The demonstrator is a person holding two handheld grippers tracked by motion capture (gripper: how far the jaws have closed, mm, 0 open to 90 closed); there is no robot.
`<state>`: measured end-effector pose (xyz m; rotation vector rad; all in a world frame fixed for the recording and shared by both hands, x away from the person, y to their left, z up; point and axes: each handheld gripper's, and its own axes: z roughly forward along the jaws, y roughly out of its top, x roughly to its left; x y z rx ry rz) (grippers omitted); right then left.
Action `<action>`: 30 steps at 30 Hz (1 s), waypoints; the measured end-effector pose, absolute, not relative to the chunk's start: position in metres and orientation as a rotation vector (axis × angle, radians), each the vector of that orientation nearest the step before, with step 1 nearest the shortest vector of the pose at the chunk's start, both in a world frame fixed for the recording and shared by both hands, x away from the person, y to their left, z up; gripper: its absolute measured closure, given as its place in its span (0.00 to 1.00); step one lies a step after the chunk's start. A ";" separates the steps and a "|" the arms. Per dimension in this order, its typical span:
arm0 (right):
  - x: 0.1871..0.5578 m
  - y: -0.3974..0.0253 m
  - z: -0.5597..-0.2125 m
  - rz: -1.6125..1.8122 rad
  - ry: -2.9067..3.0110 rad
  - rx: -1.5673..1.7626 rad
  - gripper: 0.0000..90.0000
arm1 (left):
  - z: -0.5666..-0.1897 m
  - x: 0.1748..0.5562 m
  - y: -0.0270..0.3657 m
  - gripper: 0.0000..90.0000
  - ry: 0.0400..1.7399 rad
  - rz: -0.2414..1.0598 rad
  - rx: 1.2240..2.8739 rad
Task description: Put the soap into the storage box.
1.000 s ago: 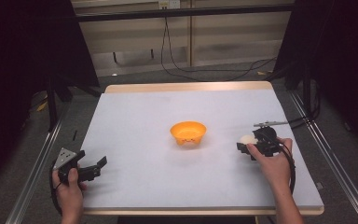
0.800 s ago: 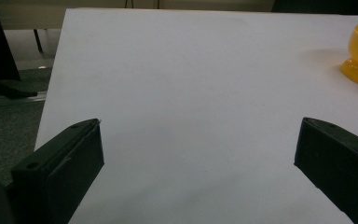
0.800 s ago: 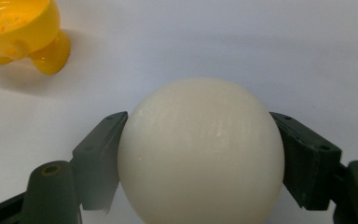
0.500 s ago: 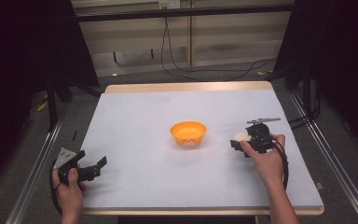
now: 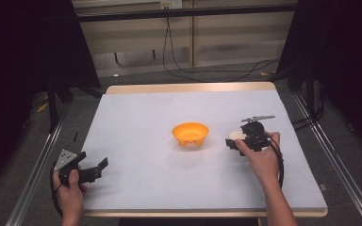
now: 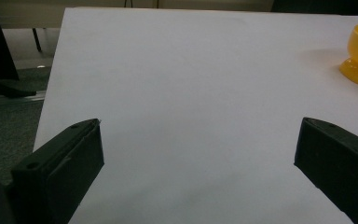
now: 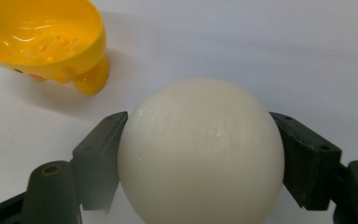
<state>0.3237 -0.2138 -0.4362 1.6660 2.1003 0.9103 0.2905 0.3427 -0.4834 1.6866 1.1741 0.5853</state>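
Over on the left, the left gripper (image 5: 92, 172) sits low at the near corner of the table (image 5: 136, 113), its matte black jaws spread wide with just bare tabletop between them. It has that grey three-cornered plate on top and a cable trailing off the back.

The table itself is a smooth, pale sheet with a light wooden edge showing along the far side, no marks on it.

In the middle there's a glossy orange-yellow plastic bowl (image 5: 190, 134) on a stubby foot. From the right gripper view you can see little holes in its bottom, so it's more of a strainer cup.

Just right of the bowl, the right gripper (image 5: 235, 139) is pinching a smooth off-white ball (image 7: 200, 151), round and slightly shiny, one blocky jaw pressed on each side. The ball is near the bowl but not touching it.

The room is dim: dark curtains on both sides, grey carpet, metal rails along the table, black cables looping down a pale back wall.
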 end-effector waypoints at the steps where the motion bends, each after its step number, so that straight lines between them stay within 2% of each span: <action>1: 0.325 -0.211 -0.436 0.912 2.103 1.663 0.27 | -0.483 0.291 0.343 0.01 1.174 0.585 1.686; 30: 0.346 -0.174 -0.420 0.943 2.140 1.602 0.27 | -0.484 0.291 0.343 0.01 1.175 0.576 1.681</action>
